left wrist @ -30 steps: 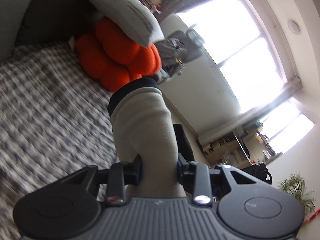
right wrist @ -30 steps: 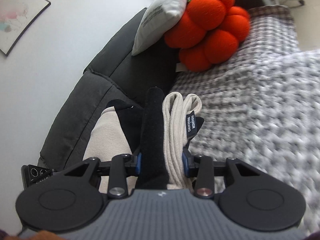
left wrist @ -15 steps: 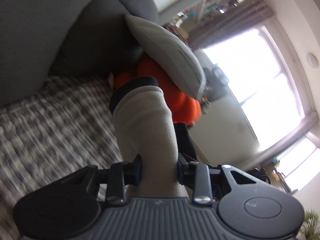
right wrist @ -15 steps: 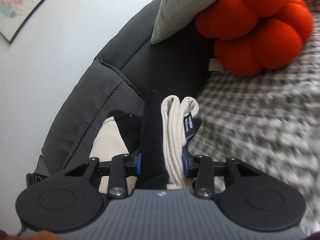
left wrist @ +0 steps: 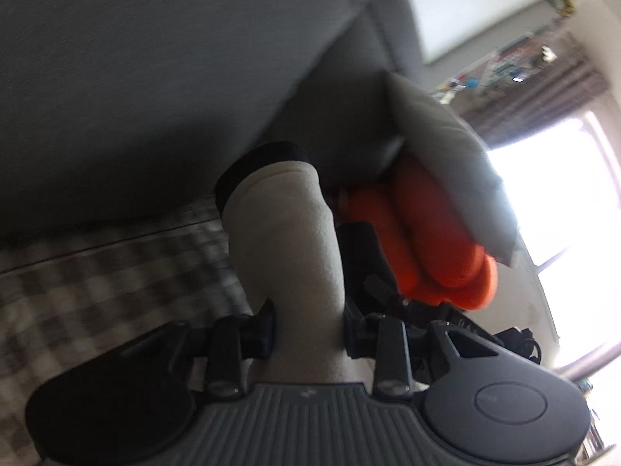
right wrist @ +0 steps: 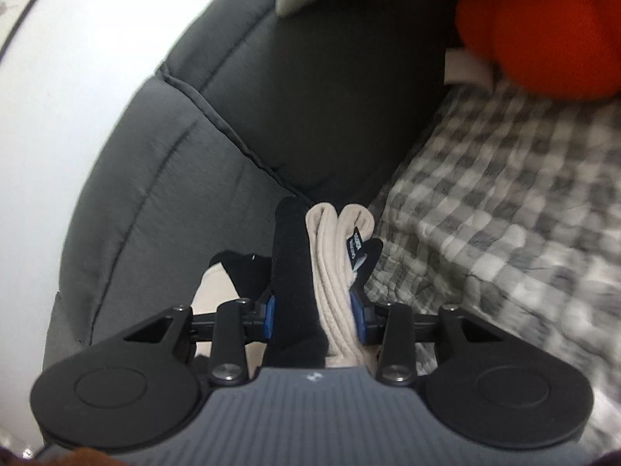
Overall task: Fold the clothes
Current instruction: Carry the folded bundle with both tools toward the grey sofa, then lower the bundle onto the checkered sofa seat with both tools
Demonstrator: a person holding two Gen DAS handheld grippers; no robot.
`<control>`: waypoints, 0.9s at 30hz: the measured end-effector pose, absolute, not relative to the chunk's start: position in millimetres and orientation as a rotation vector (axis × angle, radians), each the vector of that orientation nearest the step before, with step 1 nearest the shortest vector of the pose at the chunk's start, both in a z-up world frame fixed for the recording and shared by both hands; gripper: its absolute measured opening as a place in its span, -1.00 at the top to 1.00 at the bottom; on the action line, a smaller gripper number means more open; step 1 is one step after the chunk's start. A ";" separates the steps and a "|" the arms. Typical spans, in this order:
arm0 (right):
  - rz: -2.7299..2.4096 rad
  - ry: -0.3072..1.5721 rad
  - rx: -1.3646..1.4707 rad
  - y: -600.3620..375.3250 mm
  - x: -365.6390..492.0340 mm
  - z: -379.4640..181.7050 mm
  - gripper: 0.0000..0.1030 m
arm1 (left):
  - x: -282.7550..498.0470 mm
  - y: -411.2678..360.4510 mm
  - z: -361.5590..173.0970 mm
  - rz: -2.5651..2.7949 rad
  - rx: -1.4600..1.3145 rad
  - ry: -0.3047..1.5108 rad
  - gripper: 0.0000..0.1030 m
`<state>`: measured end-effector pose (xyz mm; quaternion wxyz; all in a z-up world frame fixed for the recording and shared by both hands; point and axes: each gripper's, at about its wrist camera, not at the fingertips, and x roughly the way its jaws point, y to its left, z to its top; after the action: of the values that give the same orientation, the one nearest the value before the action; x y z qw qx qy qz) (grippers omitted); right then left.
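A folded beige and black garment (left wrist: 287,248) is clamped in my left gripper (left wrist: 308,322), its rolled end sticking out towards the sofa back. My right gripper (right wrist: 314,310) is shut on the other end of the same garment (right wrist: 330,272), where black and beige layers are stacked edge-on with a small dark label showing. Both grippers hold it in the air above the checked blanket (right wrist: 504,209), near the grey sofa backrest (right wrist: 240,116).
An orange pumpkin-shaped cushion (left wrist: 423,240) and a pale grey pillow (left wrist: 442,155) lean against the sofa back; the cushion also shows in the right wrist view (right wrist: 543,27). A bright window (left wrist: 551,209) lies beyond. A white wall (right wrist: 58,77) is behind the sofa.
Both grippers have carried the folded garment closer to the sofa backrest. The cushions now loom larger and the backrest fills more of both views. The grips are unchanged.
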<state>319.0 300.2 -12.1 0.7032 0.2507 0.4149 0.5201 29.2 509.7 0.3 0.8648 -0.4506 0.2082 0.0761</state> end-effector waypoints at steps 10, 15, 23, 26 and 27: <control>1.145 0.886 0.451 333.9 323.1 -52.0 0.10 | 7.8 505.1 -11.4 0.329 -0.899 0.587 0.24; 1.119 0.744 0.350 328.3 307.2 -35.0 -0.09 | -2.7 478.0 32.6 0.368 -0.670 0.526 0.10; 1.020 0.450 0.221 329.3 277.7 -13.7 -0.13 | 2.8 447.5 43.4 0.402 -0.307 0.234 0.39; 1.039 0.372 0.137 338.6 264.8 -9.3 -0.10 | 10.8 457.6 24.8 0.374 -0.356 0.247 0.63; 1.054 0.357 0.116 341.7 260.4 -9.3 -0.08 | 13.2 460.2 20.9 0.392 -0.362 0.270 0.69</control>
<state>260.4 341.7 -9.3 0.8476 0.0550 0.1695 0.4998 13.2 460.2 20.9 0.9557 -0.1781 0.1330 0.1931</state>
